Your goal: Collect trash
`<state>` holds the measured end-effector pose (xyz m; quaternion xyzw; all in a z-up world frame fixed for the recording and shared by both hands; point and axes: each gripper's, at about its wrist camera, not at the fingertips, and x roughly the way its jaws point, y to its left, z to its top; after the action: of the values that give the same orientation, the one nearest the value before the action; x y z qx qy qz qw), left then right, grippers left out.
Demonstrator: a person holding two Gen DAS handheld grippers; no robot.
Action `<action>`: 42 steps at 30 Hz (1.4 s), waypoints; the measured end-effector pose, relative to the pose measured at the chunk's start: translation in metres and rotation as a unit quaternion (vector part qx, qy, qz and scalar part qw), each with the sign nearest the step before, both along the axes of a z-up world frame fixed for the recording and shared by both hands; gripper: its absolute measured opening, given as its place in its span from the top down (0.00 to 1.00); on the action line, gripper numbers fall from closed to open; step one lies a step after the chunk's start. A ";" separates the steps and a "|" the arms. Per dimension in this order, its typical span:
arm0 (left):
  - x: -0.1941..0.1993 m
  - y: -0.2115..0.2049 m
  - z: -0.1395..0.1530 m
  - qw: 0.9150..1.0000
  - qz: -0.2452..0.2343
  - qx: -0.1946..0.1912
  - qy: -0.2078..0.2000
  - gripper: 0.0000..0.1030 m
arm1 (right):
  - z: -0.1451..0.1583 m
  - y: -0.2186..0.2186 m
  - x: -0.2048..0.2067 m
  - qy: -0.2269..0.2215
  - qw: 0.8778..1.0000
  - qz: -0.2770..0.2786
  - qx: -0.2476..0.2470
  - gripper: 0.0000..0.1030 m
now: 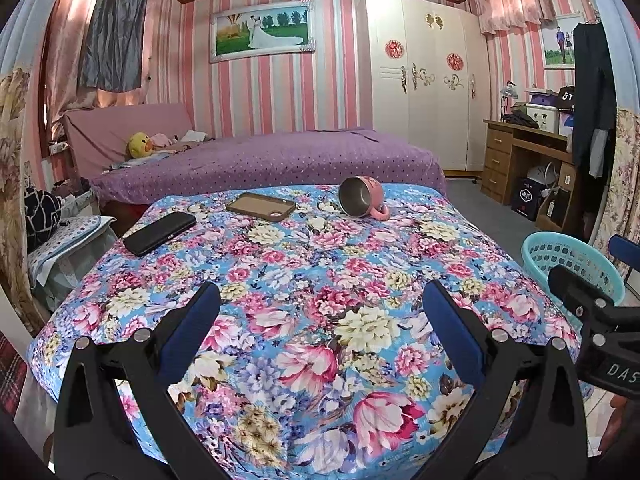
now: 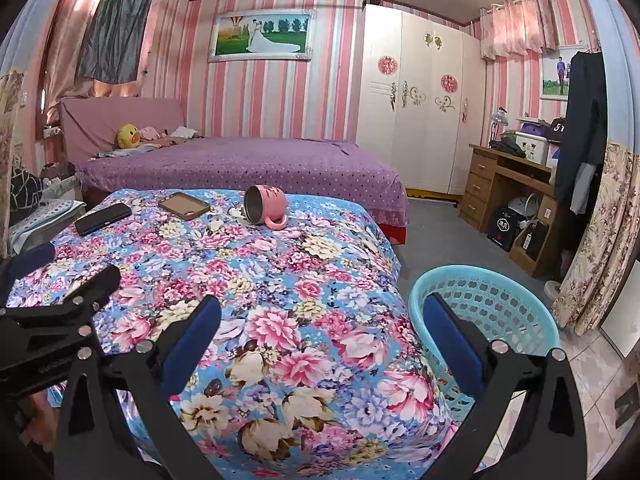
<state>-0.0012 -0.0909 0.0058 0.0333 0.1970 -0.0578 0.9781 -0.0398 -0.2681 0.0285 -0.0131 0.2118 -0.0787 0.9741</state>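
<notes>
The left hand-held gripper (image 1: 320,328) is seen spread wide above the near part of a floral quilt (image 1: 312,280), its blue-padded fingers (image 1: 192,328) set well apart with nothing between them and nothing touched. The right hand-held gripper (image 2: 320,332) is likewise held wide and empty; its left finger is seen over the quilt's near edge, while its right finger is seen in front of a turquoise basket (image 2: 500,300) that stands on the floor just beside the quilt-covered surface. In the left wrist view the right hand-held gripper is glimpsed at the right border, just in front of the basket. On the far part of the quilt three things are laid: a pink mug (image 1: 362,196) tipped on its side, its steel-lined mouth turned toward the cameras and its handle resting on the fabric; a brown phone case (image 1: 260,206) lying flat near the mug, to its left; and a black phone (image 1: 160,232) farther left, near the quilt's edge, apart from the case. Which of these counts as trash cannot be told from either view. What the basket holds cannot be told, its inside being largely hidden by its rim and the finger.
</notes>
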 end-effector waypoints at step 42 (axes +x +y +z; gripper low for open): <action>-0.003 0.009 0.004 1.000 0.006 0.001 -0.005 0.05 | -0.003 0.006 0.002 -0.006 1.000 -0.002 -0.005 0.04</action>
<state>-0.0039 -0.0819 0.0094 0.0332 0.1922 -0.0514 0.9794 -0.0375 -0.2624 0.0254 -0.0170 0.2055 -0.0821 0.9751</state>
